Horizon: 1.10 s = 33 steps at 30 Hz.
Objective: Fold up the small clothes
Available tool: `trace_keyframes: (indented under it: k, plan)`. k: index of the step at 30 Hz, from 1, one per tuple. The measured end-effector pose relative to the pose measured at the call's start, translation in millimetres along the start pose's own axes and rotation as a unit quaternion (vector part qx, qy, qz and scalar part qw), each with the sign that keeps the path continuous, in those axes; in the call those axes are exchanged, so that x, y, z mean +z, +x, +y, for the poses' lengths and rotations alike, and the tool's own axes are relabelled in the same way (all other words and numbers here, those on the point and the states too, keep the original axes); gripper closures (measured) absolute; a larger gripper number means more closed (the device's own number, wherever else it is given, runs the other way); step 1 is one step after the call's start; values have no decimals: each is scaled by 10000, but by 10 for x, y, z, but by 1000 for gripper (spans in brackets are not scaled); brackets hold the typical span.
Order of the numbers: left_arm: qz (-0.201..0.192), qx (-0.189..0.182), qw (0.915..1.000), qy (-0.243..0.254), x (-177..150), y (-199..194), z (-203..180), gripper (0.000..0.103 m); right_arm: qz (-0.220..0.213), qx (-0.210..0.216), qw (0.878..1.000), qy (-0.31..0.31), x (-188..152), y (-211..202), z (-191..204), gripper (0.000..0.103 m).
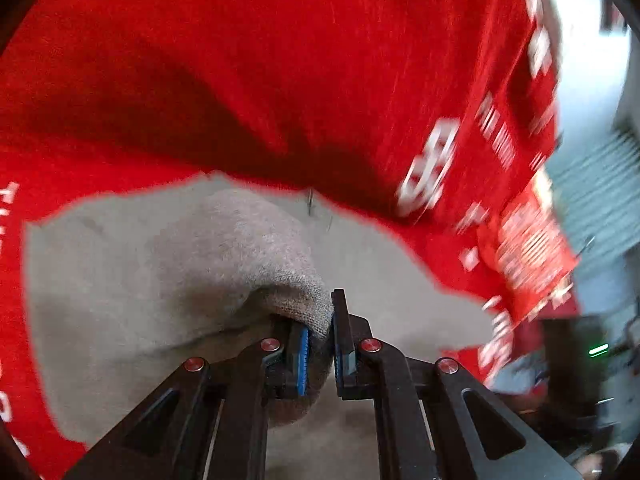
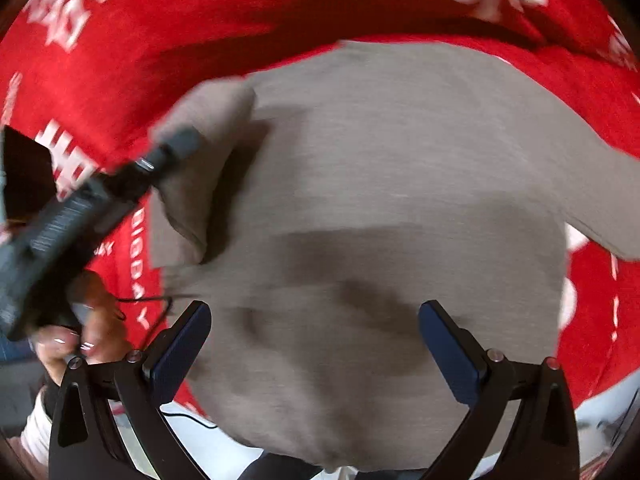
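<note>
A grey-beige knit garment [image 2: 380, 208] lies spread on a red cloth with white lettering [image 2: 200, 40]. My left gripper [image 1: 320, 332] is shut on a bunched fold of the garment [image 1: 224, 256], lifted off the red cloth [image 1: 240, 60]. In the right wrist view the left gripper [image 2: 176, 148] holds the garment's left sleeve or corner, folded over the body. My right gripper [image 2: 316, 344] is open and empty, its blue-padded fingers [image 2: 184, 348] spread just above the garment's near part.
The red cloth covers the work surface and hangs over its right edge [image 1: 532, 240]. The person's hand [image 2: 84, 328] grips the left tool at the left. A thin black cable [image 2: 160, 304] runs by it. Room clutter shows at the far right [image 1: 592, 200].
</note>
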<state>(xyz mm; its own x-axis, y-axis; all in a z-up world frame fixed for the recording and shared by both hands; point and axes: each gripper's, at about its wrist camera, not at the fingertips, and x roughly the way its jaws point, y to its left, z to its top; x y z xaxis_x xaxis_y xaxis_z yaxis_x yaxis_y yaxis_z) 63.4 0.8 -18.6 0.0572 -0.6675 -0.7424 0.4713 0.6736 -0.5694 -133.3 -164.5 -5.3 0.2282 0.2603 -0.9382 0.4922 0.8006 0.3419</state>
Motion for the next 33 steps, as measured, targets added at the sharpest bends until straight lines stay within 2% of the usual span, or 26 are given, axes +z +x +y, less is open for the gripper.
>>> trace_keyframes:
  k: [3, 4, 5, 6, 7, 8, 11, 14, 17, 19, 20, 21, 24, 25, 26, 27, 29, 31, 32, 33]
  plan:
    - [434, 466, 9979, 115, -58, 398, -121, 92, 6, -79, 9998, 160, 34, -1, -180, 0]
    - [562, 604, 9965, 140, -110, 456, -128, 90, 20, -114, 9998, 184, 53, 2, -221, 0]
    - [671, 766, 9947, 173, -128, 500, -153, 83, 26, -140, 9997, 191, 76, 5, -241, 0]
    - [722, 878, 9933, 188, -154, 512, -142, 55, 26, -153, 9997, 186, 97, 6, -212, 0]
    - [688, 1009, 9924, 178, -192, 454, -142, 40, 11, -189, 9997, 145, 149, 0, -185, 0]
    - [567, 1075, 9924, 180, -193, 378, -155, 30, -13, -241, 9997, 78, 183, -3, -142, 0]
    - [300, 1332, 9901, 308, -139, 15, -205, 30, -193, -467, 9981, -359, 284, -17, 83, 0]
    - [-62, 1800, 9834, 237, -72, -438, -38, 30, -441, -924, 9869, -1247, 357, 13, 441, 0]
    - [-239, 2574, 9660, -53, -35, -741, 346, 30, -688, -1525, 9572, -2361, 390, 202, 964, 0]
    - [-68, 2954, 9547, -353, -54, -804, 675, 30, -799, -1956, 9267, -3107, 409, 454, 1323, 1]
    - [-2, 3027, 9520, -463, -86, -814, 796, 30, -879, -2209, 9061, -3500, 406, 607, 1492, 1]
    - [55, 3089, 9495, -552, -114, -798, 886, 30, -922, -2357, 8932, -3716, 396, 701, 1565, 2]
    - [322, 3310, 9411, -614, -211, -682, 1069, 30, -905, -3013, 8450, -4325, 455, 1106, 1732, 18]
    - [402, 3333, 9400, -608, -259, -635, 1103, 30, -817, -3108, 8383, -4405, 484, 1198, 1737, 37]
    - [395, 3318, 9406, -605, -285, -625, 1111, 30, -678, -3022, 8414, -4429, 526, 1263, 1729, 56]
    - [334, 3297, 9415, -607, -306, -633, 1110, 30, -568, -2702, 8589, -4313, 585, 1253, 1708, 87]
    - [326, 3268, 9423, -652, -298, -649, 1123, 29, -759, -2470, 8871, -3825, 706, 1080, 1622, 87]
    - [324, 3330, 9399, -683, -293, -662, 1126, 22, -1072, -1808, 9330, -2920, 859, 759, 1364, 88]
    - [329, 3357, 9389, -681, -269, -647, 1136, 20, -1205, -1466, 9555, -2261, 937, 588, 1138, 88]
    - [347, 3329, 9398, -683, -267, -655, 1143, 20, -1285, -1194, 9694, -1718, 972, 475, 922, 88]
